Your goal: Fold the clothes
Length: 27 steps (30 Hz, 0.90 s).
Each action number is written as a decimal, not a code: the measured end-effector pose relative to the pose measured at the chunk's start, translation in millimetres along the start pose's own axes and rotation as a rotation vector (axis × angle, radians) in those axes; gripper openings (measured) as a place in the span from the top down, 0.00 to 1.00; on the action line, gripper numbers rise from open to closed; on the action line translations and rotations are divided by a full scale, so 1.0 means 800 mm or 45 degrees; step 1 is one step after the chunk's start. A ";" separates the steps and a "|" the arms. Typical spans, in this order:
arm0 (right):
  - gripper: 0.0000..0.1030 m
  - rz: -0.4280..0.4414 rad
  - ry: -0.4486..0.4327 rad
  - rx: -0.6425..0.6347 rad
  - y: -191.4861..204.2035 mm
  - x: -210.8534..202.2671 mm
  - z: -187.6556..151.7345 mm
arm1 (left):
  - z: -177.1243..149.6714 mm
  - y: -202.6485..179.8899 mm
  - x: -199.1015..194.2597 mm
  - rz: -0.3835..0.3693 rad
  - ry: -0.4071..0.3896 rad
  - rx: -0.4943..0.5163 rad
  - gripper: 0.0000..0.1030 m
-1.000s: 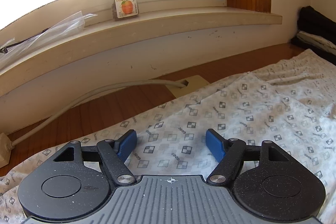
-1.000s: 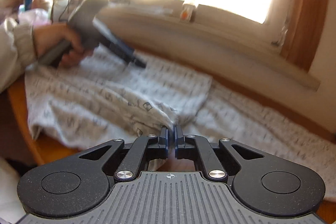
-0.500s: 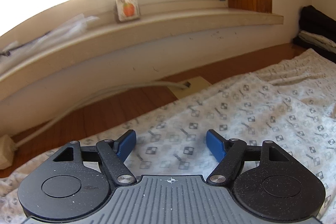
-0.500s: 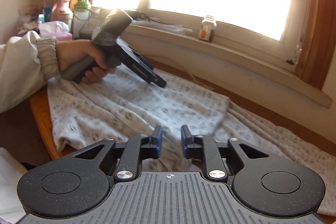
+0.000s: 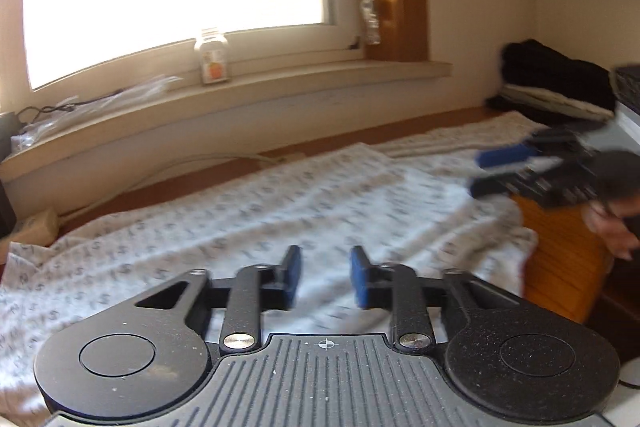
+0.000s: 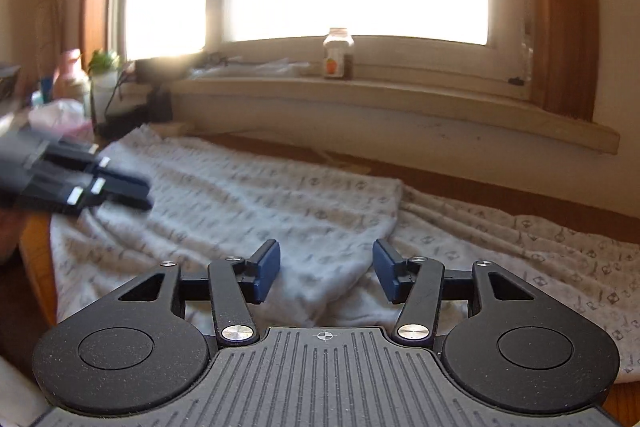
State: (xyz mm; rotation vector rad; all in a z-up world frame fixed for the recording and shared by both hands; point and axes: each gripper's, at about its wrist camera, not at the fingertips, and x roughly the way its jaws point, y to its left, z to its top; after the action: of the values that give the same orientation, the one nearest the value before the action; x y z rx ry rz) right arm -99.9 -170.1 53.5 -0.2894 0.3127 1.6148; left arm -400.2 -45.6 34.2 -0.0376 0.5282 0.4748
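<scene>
The white garment (image 6: 280,203) has a small grey square pattern, the gripper pads (image 6: 267,269) are blue, the table (image 5: 560,247) orange-brown.

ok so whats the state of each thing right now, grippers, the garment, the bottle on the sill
left gripper: open, holding nothing, above the cloth
right gripper: open, holding nothing, above the cloth
patterned garment: spread on the table, one part folded over, wrinkled
bottle: upright on the windowsill, cap on
dark folded clothes: stacked at the far end of the table
</scene>
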 end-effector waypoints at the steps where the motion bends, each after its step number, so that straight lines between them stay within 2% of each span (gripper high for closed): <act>1: 0.48 0.006 -0.006 0.041 -0.008 0.003 0.002 | -0.001 -0.009 0.001 -0.010 0.005 0.021 0.61; 5: 0.47 0.070 0.050 0.209 -0.039 0.022 0.004 | -0.003 -0.043 0.011 -0.051 0.027 0.113 0.61; 7: 0.42 0.108 0.081 0.256 -0.047 0.027 0.003 | -0.005 -0.055 0.015 -0.060 0.035 0.146 0.64; 8: 0.42 0.122 0.087 0.270 -0.048 0.027 0.002 | -0.006 -0.058 0.016 -0.058 0.036 0.154 0.70; 9: 0.42 0.122 0.087 0.273 -0.048 0.027 0.001 | -0.008 -0.060 0.017 -0.063 0.041 0.159 0.87; 10: 0.42 0.121 0.087 0.277 -0.047 0.027 0.001 | -0.010 -0.061 0.016 -0.068 0.036 0.165 1.00; 15: 0.42 0.120 0.083 0.241 -0.040 0.024 0.000 | -0.008 -0.062 -0.012 -0.068 -0.033 0.140 1.00; 17: 0.42 0.130 0.086 0.236 -0.039 0.025 0.000 | -0.010 -0.064 -0.015 -0.068 -0.006 0.166 1.00; 20: 0.42 0.133 0.093 0.234 -0.040 0.027 0.001 | -0.019 -0.066 -0.012 -0.058 0.031 0.177 0.96; 22: 0.41 0.135 0.086 0.234 -0.040 0.026 0.000 | -0.023 -0.053 -0.021 -0.020 0.020 0.155 0.81; 24: 0.41 0.124 0.074 0.235 -0.040 0.024 0.000 | -0.026 -0.039 -0.030 0.018 0.008 0.131 0.54; 27: 0.41 0.119 0.062 0.228 -0.038 0.022 0.000 | -0.035 0.007 -0.051 0.138 0.013 0.055 0.51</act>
State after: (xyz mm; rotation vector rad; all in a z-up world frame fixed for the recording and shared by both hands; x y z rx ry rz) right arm -70.4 -151.6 46.1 -0.1791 0.5113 1.6607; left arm -446.9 -62.4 30.1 0.0306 0.5520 0.5689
